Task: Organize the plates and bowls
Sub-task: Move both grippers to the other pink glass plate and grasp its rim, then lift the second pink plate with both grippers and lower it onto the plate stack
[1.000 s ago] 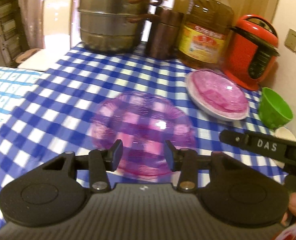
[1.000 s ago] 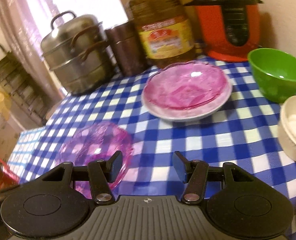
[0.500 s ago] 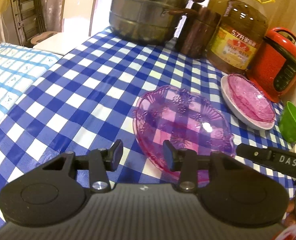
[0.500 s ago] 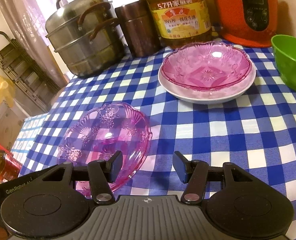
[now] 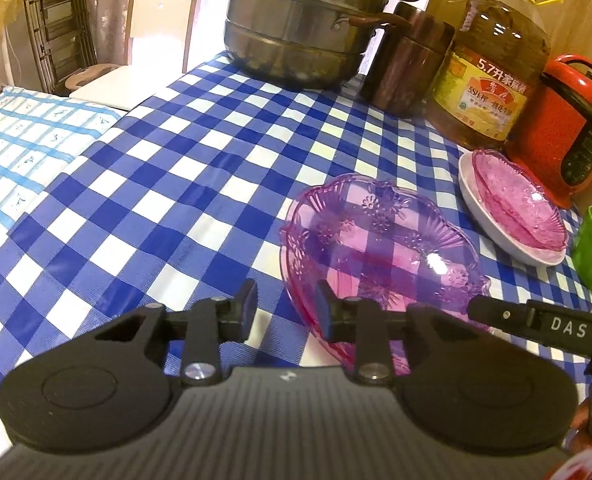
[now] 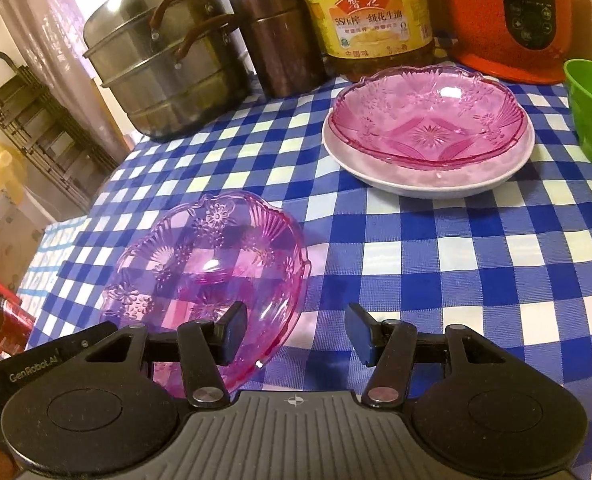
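Observation:
A clear pink glass bowl (image 5: 375,248) sits on the blue checked tablecloth (image 5: 176,184). My left gripper (image 5: 286,306) straddles its near left rim, one finger outside and one inside. Its jaws are closing, and the pads do not press the glass. My right gripper (image 6: 296,334) stands open at the same bowl (image 6: 212,268), left finger over the bowl, right finger over the cloth. A second pink bowl (image 6: 427,120) rests in a white plate (image 6: 415,188) further back. A green bowl (image 6: 591,120) stands to the right of them.
Along the back stand a steel steamer pot (image 5: 296,28), a copper canister (image 5: 407,68), an oil bottle (image 5: 491,80) and a red rice cooker (image 5: 567,128). A chair (image 5: 156,20) and a lower light-blue cloth (image 5: 24,144) lie past the table's left edge.
The left gripper came down and across to the pink bowl's left rim, and its jaws narrowed. The right gripper sank closer to the bowl's right side, jaws unchanged.

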{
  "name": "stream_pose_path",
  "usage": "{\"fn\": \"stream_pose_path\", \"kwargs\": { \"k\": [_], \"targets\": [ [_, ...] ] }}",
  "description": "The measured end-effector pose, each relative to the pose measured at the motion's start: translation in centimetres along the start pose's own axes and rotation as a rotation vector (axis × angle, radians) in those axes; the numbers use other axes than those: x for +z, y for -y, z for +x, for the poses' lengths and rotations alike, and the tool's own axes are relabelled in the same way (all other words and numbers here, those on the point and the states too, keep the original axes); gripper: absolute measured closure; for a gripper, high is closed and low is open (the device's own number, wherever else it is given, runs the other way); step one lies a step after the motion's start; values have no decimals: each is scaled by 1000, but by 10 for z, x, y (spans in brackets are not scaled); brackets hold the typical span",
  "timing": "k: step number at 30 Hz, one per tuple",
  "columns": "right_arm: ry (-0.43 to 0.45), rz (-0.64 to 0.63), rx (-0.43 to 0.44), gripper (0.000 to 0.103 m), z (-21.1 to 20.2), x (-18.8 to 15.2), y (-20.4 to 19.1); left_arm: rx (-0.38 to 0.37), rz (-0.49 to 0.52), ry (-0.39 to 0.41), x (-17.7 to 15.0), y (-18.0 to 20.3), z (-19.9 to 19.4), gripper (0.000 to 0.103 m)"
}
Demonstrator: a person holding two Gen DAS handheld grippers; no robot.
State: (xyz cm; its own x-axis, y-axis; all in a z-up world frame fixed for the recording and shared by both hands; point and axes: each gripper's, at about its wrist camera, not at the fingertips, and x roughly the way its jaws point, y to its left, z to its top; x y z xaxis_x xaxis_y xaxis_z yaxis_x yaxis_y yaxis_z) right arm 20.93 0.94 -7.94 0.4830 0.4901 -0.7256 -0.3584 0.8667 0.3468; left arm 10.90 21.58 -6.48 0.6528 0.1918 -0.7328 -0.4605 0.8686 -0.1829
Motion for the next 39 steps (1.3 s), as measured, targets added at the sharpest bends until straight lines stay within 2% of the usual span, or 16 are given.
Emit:
{"fn": "stream_pose_path", "kwargs": {
  "k": [5,9,17,23,39],
  "targets": [
    [-8,14,2,48,8,1,1,-12,-12,-6,0,-3,3,81],
    [-12,11,5,60,9,1,0,-14,-11,-6,0,-2,5,85],
    [-18,24,12,71,9,1,1,-12,-12,-7,0,1,6,93],
    [-26,22,23,90,9,0,0,-12,-6,-3,1,1,5,93],
    [7,11,33,91,-16,2,2,-10,6,-11,-2,14,-11,93]
  ]
}}
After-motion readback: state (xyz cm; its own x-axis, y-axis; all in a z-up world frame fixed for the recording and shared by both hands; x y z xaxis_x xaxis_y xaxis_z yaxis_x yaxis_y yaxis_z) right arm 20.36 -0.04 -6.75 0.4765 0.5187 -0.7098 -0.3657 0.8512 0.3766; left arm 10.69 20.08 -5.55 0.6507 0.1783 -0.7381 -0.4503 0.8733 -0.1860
